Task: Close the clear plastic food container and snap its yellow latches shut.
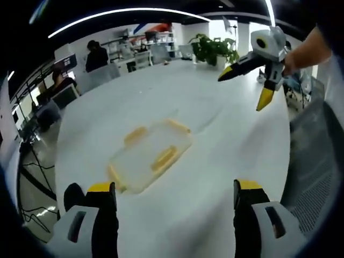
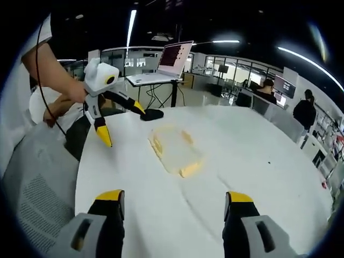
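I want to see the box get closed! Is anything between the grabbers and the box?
No. Only bare round white table lies between each gripper, left gripper and right gripper, and the clear plastic food container with yellow latches.

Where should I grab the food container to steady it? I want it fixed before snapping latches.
Grip the container by a long edge between the yellow latches, coming down from above with the left hand-held gripper; it lies flat and low on the table, so only its rim offers purchase.

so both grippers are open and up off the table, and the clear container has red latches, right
Not quite: the latches on the clear container are yellow, as the left gripper view shows. The rest holds: the left gripper and right gripper are open, off the white table.
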Motion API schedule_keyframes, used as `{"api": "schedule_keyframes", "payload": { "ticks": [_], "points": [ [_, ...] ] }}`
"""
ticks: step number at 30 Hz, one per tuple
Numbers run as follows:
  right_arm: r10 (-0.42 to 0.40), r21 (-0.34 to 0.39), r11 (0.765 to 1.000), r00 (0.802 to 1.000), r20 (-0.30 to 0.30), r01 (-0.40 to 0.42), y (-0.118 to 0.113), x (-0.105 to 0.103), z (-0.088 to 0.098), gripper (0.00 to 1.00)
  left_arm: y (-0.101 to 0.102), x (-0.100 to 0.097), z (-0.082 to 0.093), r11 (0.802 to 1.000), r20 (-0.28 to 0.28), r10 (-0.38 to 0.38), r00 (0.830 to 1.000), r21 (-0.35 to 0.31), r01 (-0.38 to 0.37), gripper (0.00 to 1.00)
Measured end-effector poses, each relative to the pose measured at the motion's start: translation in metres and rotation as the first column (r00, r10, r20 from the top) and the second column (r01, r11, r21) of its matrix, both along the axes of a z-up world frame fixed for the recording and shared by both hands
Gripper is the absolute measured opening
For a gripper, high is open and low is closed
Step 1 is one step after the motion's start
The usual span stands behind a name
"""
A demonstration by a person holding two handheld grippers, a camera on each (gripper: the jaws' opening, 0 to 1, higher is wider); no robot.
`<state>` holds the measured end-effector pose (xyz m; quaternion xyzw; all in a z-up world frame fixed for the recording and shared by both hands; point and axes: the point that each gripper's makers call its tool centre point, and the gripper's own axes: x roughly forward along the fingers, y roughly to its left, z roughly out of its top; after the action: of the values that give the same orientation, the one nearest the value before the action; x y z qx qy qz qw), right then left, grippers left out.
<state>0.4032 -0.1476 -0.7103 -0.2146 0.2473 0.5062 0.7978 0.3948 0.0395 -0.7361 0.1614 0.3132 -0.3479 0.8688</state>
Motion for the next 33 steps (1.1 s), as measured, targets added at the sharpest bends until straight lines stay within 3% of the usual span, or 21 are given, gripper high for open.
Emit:
{"api": "schedule_keyframes", "payload": {
  "ticks": [21,33],
  "points": [
    [0.128,-0.06,0.99,0.992,0.014,-0.127,0.034,0.034,0.0,0.72,0.023,0.019,-0.022,0.99,-0.052,-0.081,0.995,0.115,0.086,0.86],
    [0.204,-0.105,0.974,0.979,0.003,-0.203,0.044,0.039,-0.014,0.72,0.028,0.027,-0.033,0.977,-0.079,-0.127,0.989,0.164,0.139,0.86]
  ]
}}
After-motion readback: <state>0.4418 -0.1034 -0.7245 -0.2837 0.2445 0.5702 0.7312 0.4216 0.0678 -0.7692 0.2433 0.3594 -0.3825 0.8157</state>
